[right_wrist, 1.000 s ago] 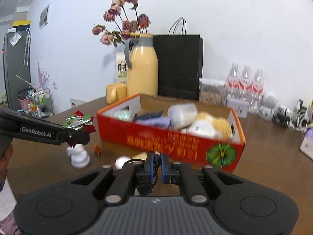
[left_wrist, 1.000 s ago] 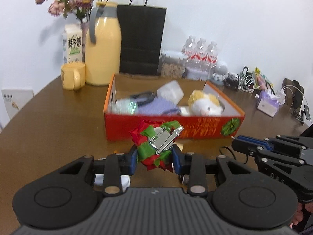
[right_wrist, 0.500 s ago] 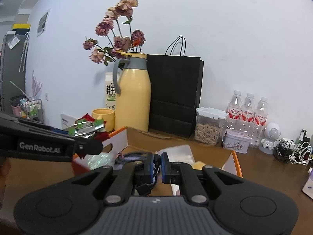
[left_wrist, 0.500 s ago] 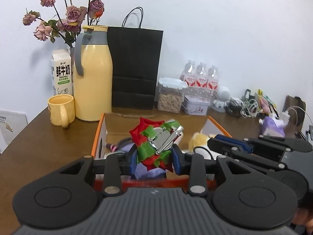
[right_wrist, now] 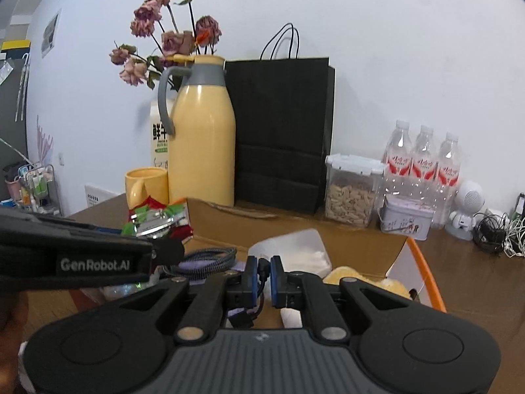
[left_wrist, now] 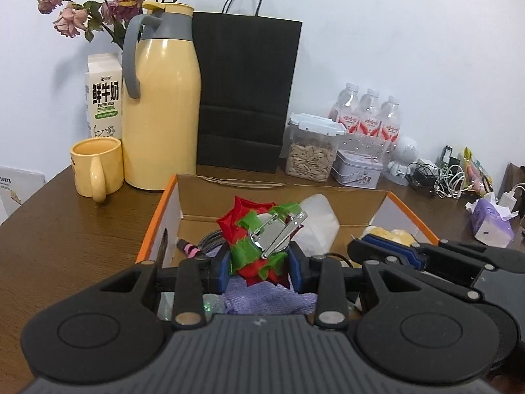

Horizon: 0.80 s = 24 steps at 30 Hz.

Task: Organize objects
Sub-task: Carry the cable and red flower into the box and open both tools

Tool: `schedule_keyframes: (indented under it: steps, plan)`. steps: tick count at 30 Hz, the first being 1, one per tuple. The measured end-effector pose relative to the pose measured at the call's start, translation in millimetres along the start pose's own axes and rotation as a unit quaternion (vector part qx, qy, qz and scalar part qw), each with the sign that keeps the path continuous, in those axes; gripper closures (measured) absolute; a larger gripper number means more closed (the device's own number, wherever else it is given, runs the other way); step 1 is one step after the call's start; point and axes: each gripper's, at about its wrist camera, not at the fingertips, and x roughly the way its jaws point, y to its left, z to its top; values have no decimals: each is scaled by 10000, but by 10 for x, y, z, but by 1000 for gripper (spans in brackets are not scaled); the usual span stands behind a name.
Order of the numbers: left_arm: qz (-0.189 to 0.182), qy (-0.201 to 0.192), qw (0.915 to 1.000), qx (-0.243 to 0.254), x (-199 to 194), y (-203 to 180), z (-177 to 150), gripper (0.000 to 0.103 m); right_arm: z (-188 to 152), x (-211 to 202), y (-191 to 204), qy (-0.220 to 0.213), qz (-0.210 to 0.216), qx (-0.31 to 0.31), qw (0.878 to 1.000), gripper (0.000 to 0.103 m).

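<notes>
While our left gripper [left_wrist: 259, 264] clamps the red-and-green bow with a metal clip [left_wrist: 262, 236] at frame centre over the orange box [left_wrist: 157, 226], our right gripper [right_wrist: 262, 277] pinches a black cable [right_wrist: 261, 267] (its lower end hidden behind the jaws).

An open box [left_wrist: 410, 216] stands on the table [left_wrist: 65, 229]. Behind it, left to right: mug [left_wrist: 96, 165], jug [left_wrist: 162, 98], paper bag [left_wrist: 244, 95], lidded jar [left_wrist: 311, 151], tin [left_wrist: 357, 167], with a carton [left_wrist: 103, 93] behind the mug and bottles [left_wrist: 369, 115] behind the tin. In the box lie a cloth [left_wrist: 269, 300] and cable [right_wrist: 210, 257].
</notes>
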Motion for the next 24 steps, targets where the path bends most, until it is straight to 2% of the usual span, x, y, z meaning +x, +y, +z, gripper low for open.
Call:
schedule_keyframes:
  steps: [7, 10, 12, 15, 16, 17, 18, 19, 20, 21, 22, 24]
  plan:
    - [12, 81, 9999, 69, 61, -26, -59, 65, -73, 31, 20, 77, -195, -39, 9998, 96]
    - [96, 28, 9999, 66, 46, -19, -74, 52, -89, 26, 17, 83, -220, -46, 9997, 95]
    - [137, -69, 9999, 17, 9, -2, -70, 28, -91, 9, 12, 56, -269, -42, 9996, 93]
    - [246, -309, 9992, 74, -78, -7, -62, 18, -94, -13, 3, 56, -328, -21, 9994, 85]
    - [259, -357, 9990, 77, -101, -8, -59, 15, -96, -22, -1, 52, -357, -6, 9993, 78]
    - [267, -406, 9988, 60, -122, -5, -60, 6, -97, -35, -9, 45, -387, 11, 9992, 72]
    - [288, -445, 9986, 43, -140, -3, -58, 0, -96, -47, -13, 22, -422, 33, 9991, 54]
    - [313, -503, 9982, 29, -158, 1, -57, 0, -96, -65, -17, -24, -470, 57, 9989, 32]
    - [338, -541, 9980, 31, -171, 2, -53, 0, -95, -83, -20, -72, -513, 72, 9986, 21]
    - [347, -552, 9979, 33, -180, 3, -50, 0, -94, -106, -25, -131, -556, 82, 9983, 6]
    - [353, -554, 9978, 20, -181, 7, -45, 0, -91, -124, -25, -180, -593, 92, 9980, 1]
    - [376, -535, 9979, -2, -175, 11, -41, 0, -85, -132, -36, -186, -605, 114, 9979, 1]
